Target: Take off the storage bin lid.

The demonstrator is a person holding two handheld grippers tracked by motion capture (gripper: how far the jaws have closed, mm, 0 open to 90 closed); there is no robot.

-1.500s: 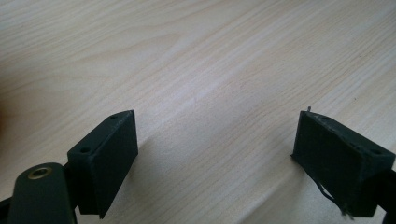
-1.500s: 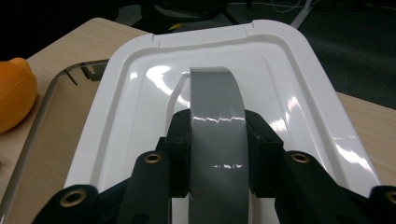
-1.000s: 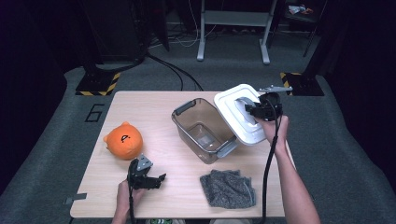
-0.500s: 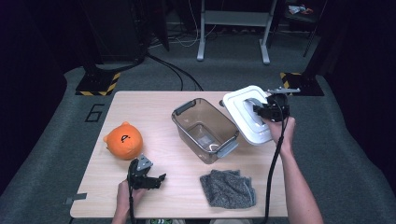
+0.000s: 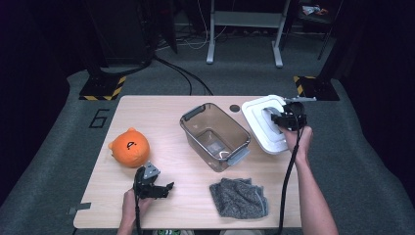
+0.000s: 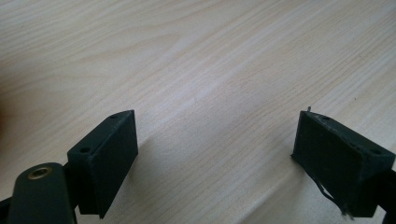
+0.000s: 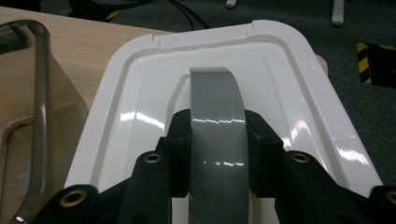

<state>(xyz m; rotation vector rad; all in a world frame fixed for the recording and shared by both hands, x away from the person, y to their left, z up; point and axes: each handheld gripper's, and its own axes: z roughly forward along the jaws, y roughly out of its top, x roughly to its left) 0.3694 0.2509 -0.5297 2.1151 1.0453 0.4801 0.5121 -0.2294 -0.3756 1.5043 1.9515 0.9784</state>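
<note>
White plastic lid (image 5: pixel 266 122), clamped by grey handle (image 7: pixel 217 126) in right gripper (image 5: pixel 286 119), has been shifted right of clear tub (image 5: pixel 215 136), nearly set down; left gripper (image 5: pixel 151 183) held apart, idle.

We count one clear bin (image 5: pixel 215 134) at the middle of the table, one white lid (image 5: pixel 262 125) just right of the bin, one orange plush toy (image 5: pixel 129 147) well left of it, one grey cloth (image 5: pixel 239 197) in front of it, and two grippers, one (image 5: pixel 166 186) front-left, one (image 5: pixel 275 120) on that lid
</note>
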